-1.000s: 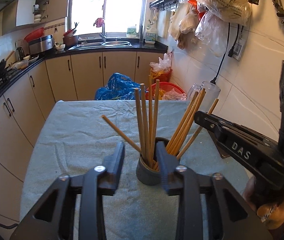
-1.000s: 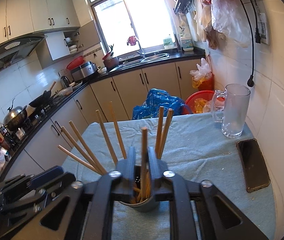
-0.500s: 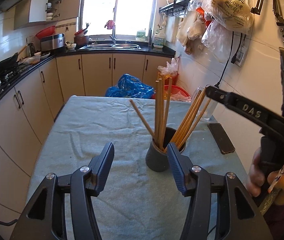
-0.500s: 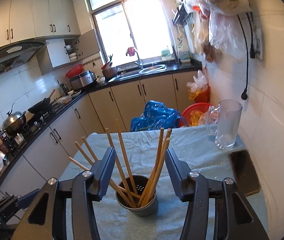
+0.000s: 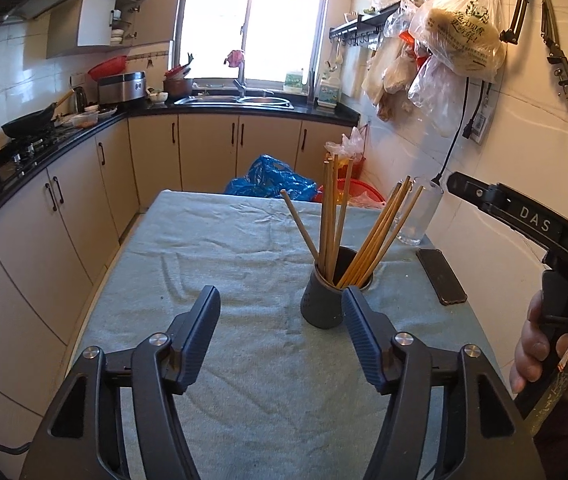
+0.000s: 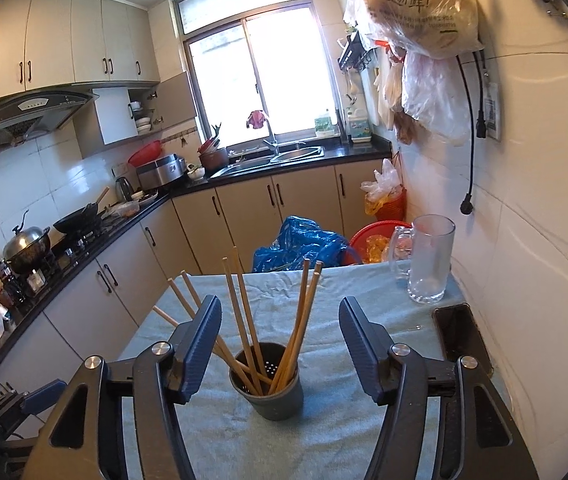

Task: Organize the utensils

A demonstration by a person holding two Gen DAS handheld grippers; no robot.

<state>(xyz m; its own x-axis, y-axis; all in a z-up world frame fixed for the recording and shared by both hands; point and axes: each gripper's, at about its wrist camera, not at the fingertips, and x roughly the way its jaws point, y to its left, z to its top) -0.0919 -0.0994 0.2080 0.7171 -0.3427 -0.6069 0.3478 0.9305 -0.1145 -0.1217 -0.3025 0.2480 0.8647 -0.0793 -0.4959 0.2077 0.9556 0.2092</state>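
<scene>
On the teal cloth-covered table (image 5: 211,248), the dark grey perforated holder (image 6: 269,388) stands upright, full of wooden chopsticks (image 6: 243,312). Left gripper (image 5: 279,344) and right gripper (image 6: 279,344) have just been opening; both are released and empty, with nothing between their jaws. Every utensil seems stowed, though the table's near edge is hidden, so next likely only checking for strays.

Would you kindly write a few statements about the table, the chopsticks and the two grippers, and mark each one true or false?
1. The chopsticks stand in a dark grey holder. True.
2. The right gripper is clamped on a chopstick. False: its jaws stand apart with nothing pressed between them.
3. A dark phone lies on the cloth near the wall. True.
4. The glass mug is full of chopsticks. False: it is empty.
5. The left gripper holds the holder. False: it is open and short of it.
</scene>
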